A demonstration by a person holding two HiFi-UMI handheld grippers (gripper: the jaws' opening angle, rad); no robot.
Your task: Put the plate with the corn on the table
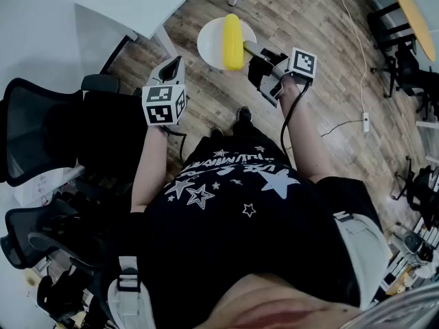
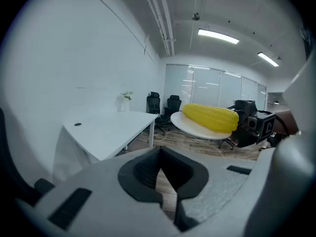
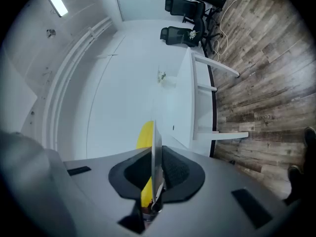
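right gripper [image 1: 252, 49] — jaws drawn narrow, clamped on the rim of the white plate [image 1: 211, 44]. the plate hangs in the air over the wooden floor [image 1: 322, 81], top centre of the head view, with the yellow corn [image 1: 233, 41] lying loose on it. the white table [image 1: 137, 2] is at upper left, and the plate is not over it yet.

left gripper [image 1: 175, 66] — jaws together with nothing between them, held near the table's corner.

handling (judgement):
- the plate looks stiff and smooth. held at one edge only, it puts its whole weight out past the pads, so the grip wants to be firm and deep on the rim.
- material can't be told. treat it as breakable and set it down flat, not on an edge.
- the corn is round and glossy, likely light, and nothing keeps it in place. any tilt across its length could roll it off, so the plate should stay level.
- the present hold on the near rim seems adequate. the empty left gripper could steady the far rim if it sags.

views compared:
- the right gripper view shows the rim edge-on as a thin line between the pads, corn to one side. the bite itself shows only here.
- the left gripper view shows the plate from the side, roughly level and near the height of the table top. the head view can't give that.
- only the head view shows both grippers and the gap to the table.
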